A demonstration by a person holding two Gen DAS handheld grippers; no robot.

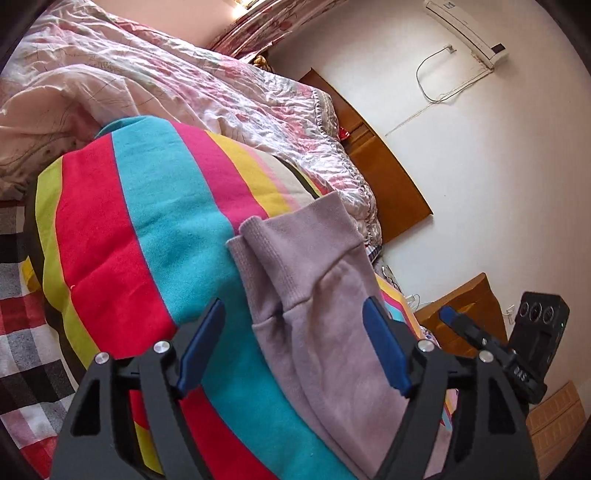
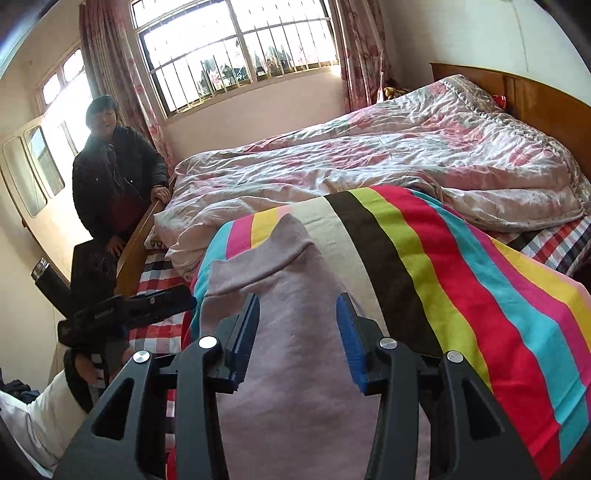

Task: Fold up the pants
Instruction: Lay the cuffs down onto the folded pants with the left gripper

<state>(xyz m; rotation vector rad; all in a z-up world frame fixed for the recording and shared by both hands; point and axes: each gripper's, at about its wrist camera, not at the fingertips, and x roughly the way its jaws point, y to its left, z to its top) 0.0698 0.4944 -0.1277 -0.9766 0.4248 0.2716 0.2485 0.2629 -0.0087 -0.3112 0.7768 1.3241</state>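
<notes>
Lilac fleece pants (image 1: 325, 295) lay on the striped blanket (image 1: 155, 236) with their long axis running straight ahead between both tools' spread jaws, ribbed cuffs (image 2: 266, 254) at the far end, the left gripper (image 1: 293, 347) and right gripper (image 2: 297, 339) alike released, neither evidently nearer.

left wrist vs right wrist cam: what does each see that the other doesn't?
Left wrist only: wall air conditioner, its dangling cord, and the right gripper coming in from the side.

Right wrist only: barred window, a bystander in a dark jacket at the footboard, and the left gripper seen side-on.

Both: lilac pants lying on the striped blanket, floral quilt, wooden headboard. Each view's own gripper, the left one and the right one, has its jaws open over the pants.
</notes>
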